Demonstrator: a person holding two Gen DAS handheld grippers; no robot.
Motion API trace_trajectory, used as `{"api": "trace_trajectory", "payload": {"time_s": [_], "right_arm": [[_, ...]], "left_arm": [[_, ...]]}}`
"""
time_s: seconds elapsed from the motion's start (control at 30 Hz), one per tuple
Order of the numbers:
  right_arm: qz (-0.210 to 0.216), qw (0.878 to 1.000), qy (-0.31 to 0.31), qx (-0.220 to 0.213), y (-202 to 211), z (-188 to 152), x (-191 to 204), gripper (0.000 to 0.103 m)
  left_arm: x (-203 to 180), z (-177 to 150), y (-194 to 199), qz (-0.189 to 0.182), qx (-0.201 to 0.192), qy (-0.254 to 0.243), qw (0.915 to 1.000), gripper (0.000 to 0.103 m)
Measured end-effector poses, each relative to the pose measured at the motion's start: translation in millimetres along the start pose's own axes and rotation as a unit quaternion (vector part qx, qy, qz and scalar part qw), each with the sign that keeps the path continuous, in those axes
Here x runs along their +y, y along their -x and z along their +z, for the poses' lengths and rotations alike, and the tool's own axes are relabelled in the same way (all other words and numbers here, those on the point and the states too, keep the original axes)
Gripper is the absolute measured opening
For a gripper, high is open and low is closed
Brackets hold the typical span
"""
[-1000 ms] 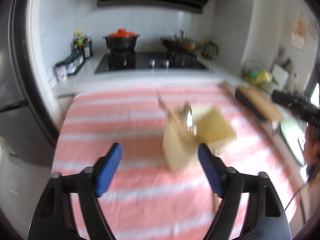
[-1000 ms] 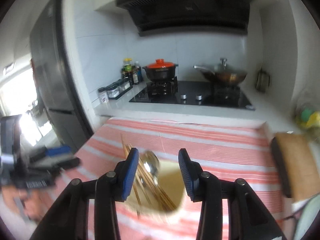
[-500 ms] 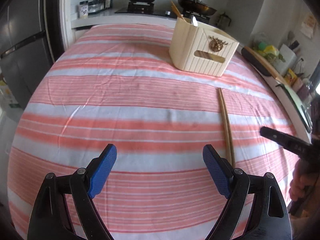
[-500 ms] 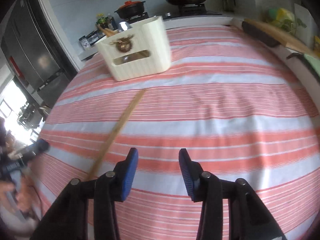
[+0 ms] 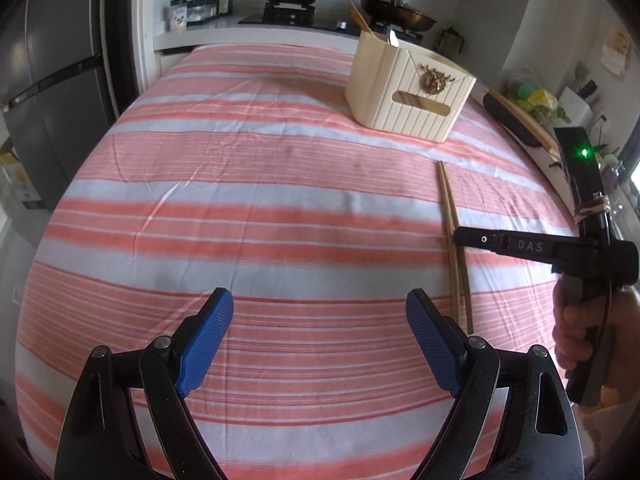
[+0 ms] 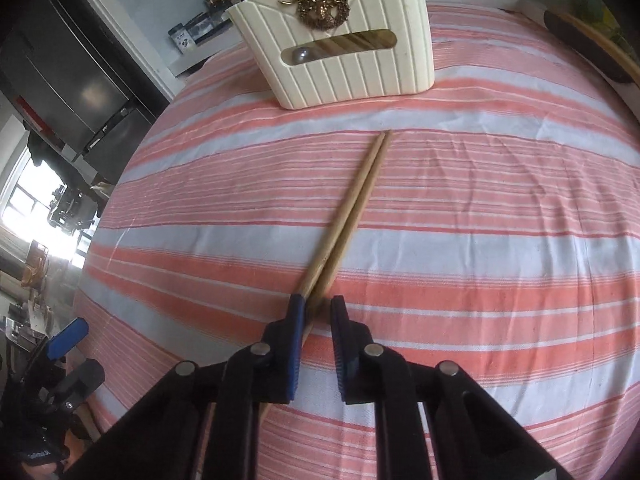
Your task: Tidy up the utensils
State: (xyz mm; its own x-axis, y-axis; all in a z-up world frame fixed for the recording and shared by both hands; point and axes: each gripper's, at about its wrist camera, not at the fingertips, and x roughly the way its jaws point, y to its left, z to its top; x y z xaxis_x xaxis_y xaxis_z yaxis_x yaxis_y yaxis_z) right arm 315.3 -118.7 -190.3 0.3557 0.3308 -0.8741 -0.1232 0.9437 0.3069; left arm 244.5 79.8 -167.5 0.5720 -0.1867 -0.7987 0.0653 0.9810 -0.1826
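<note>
**Two chopsticks caught at the thick end**

Two chopsticks (image 6: 352, 216) lie side by side on the striped cloth (image 6: 500, 208), tips pointing toward 12 o'clock at the holder (image 6: 340, 44), well short of it. The right gripper (image 6: 316, 308) has just been closing its jaws and now grasps the pair at their near ends. The pick-up step looks under way; next comes a lift and a tilt to drop them upright into the holder. The left gripper (image 5: 320, 336) hangs released over bare cloth, angled downward, with the chopsticks at its 2 o'clock.
</note>
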Motion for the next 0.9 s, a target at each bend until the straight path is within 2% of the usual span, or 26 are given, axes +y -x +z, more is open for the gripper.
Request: {"api": "trace_trajectory", "payload": {"time_s": [0.2, 0.4, 0.6, 0.77, 0.83, 0.9], "right_arm": [[-0.056, 0.997, 0.061, 0.006, -7, 11, 19, 0.009], [-0.046, 0.997, 0.059, 0.016, -5, 8, 9, 0.011], [-0.068, 0.995, 0.076, 0.003, -10, 8, 17, 0.013], [-0.076, 0.995, 0.057, -0.007, 9, -8, -14, 0.004], [-0.109, 0.992, 0.061, -0.014, 19, -16, -29, 0.004], [-0.13, 0.989, 0.063, -0.023, 26, -23, -41, 0.004]], "left_arm": [[-10, 0, -7, 0.005, 0.005, -0.013, 0.9999, 0.089], [-23, 4, -11, -0.001, 0.009, -0.028, 0.9996, 0.089], [-42, 10, -14, -0.007, 0.009, -0.05, 0.9987, 0.089], [-54, 12, -15, -0.011, 0.016, -0.086, 0.9961, 0.089], [-68, 17, -25, -0.014, 0.036, -0.109, 0.9933, 0.089], [-84, 20, -37, -0.008, 0.038, -0.138, 0.9897, 0.089]]}}
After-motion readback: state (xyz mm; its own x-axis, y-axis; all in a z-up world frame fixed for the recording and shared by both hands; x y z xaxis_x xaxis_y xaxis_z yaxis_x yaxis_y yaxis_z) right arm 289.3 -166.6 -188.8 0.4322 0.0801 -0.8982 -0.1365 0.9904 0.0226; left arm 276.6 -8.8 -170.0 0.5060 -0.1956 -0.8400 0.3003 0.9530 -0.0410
